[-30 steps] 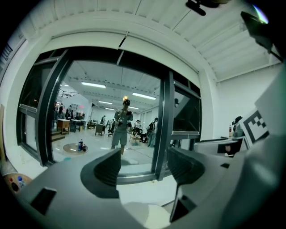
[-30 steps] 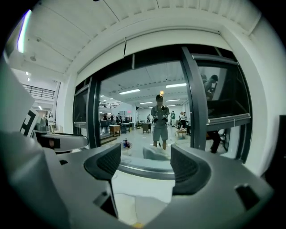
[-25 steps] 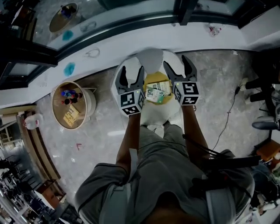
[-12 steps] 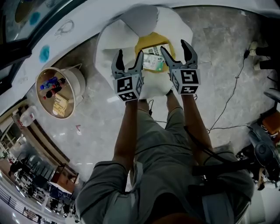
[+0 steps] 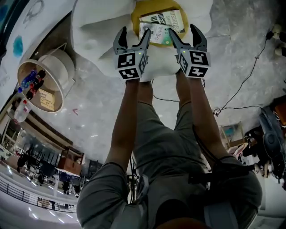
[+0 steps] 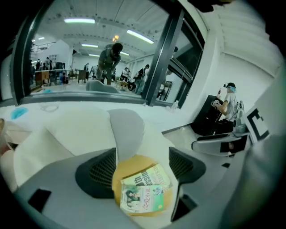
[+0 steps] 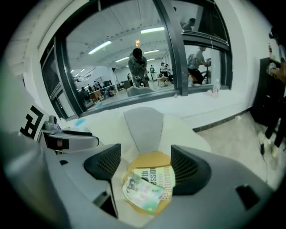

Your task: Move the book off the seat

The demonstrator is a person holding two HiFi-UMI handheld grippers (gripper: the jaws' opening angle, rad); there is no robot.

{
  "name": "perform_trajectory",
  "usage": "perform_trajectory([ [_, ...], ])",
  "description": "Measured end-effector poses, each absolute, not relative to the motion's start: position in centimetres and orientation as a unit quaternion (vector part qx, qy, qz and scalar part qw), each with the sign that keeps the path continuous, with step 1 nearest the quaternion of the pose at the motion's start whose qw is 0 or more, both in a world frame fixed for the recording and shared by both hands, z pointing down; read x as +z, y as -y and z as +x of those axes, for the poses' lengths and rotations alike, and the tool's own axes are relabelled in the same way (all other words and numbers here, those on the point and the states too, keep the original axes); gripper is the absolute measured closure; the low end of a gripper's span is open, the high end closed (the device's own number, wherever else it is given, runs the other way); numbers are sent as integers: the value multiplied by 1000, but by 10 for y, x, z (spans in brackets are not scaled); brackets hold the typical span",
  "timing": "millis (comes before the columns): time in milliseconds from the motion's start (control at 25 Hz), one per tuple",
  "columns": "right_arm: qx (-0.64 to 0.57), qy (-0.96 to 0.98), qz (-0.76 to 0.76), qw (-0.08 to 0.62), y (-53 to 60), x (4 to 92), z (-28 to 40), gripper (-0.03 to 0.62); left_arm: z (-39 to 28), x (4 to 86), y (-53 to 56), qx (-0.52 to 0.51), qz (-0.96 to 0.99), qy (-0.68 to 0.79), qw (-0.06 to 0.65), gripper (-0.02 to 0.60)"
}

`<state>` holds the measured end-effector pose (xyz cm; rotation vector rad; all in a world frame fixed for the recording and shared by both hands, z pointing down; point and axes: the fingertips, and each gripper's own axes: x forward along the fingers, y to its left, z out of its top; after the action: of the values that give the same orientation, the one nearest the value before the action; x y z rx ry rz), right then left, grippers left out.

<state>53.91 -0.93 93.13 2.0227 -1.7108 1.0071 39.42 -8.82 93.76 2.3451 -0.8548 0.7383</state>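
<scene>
Both grippers have come way down toward the chair since the earlier shots, and the seat that looked small and far off now fills the top of the head view. From up there the left hand-held gripper [image 5: 134, 32] and right hand-held gripper [image 5: 183, 30] sit side by side with jaws spread and nothing in them. They flank the near edge of the small green book [image 5: 155, 33], which lies skewed on top of a bigger book [image 5: 169, 18]. Both rest on a yellow cushion [image 5: 142, 12] down in the hollow of the white seat [image 5: 96, 27]. A round tub [image 5: 42, 87] with bottles stands well off to the left on the floor, so it's not in the way. In the left gripper view the jaws are wide apart and the green book shows in the gap between the tips but beyond them, not touched yet. The right gripper view is the same deal: jaws released, books lined up in the gap, no contact. My guess is both come in open and angled down because the books lie flat, so a jaw needs to slip under an edge, and that skewed corner looks like the easy way in.
</scene>
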Motion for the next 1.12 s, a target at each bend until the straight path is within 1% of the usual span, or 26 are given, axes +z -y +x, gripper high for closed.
perform_trajectory([
  [280, 413, 568, 692, 169, -26, 1046, 522, 237, 395, 1065, 46, 321, 846, 282, 319, 210],
  [440, 451, 554, 679, 169, -43, 1101, 509, 237, 393, 1118, 28, 345, 836, 258, 340, 202],
  [640, 486, 545, 654, 195, -62, 1157, 493, 237, 389, 1169, 19, 360, 826, 237, 363, 192],
  [920, 529, 543, 610, 231, -86, 1220, 486, 235, 383, 1230, 6, 422, 801, 209, 370, 158],
  [1120, 578, 525, 577, 240, -106, 1258, 469, 235, 375, 1250, -6, 451, 780, 190, 390, 149],
])
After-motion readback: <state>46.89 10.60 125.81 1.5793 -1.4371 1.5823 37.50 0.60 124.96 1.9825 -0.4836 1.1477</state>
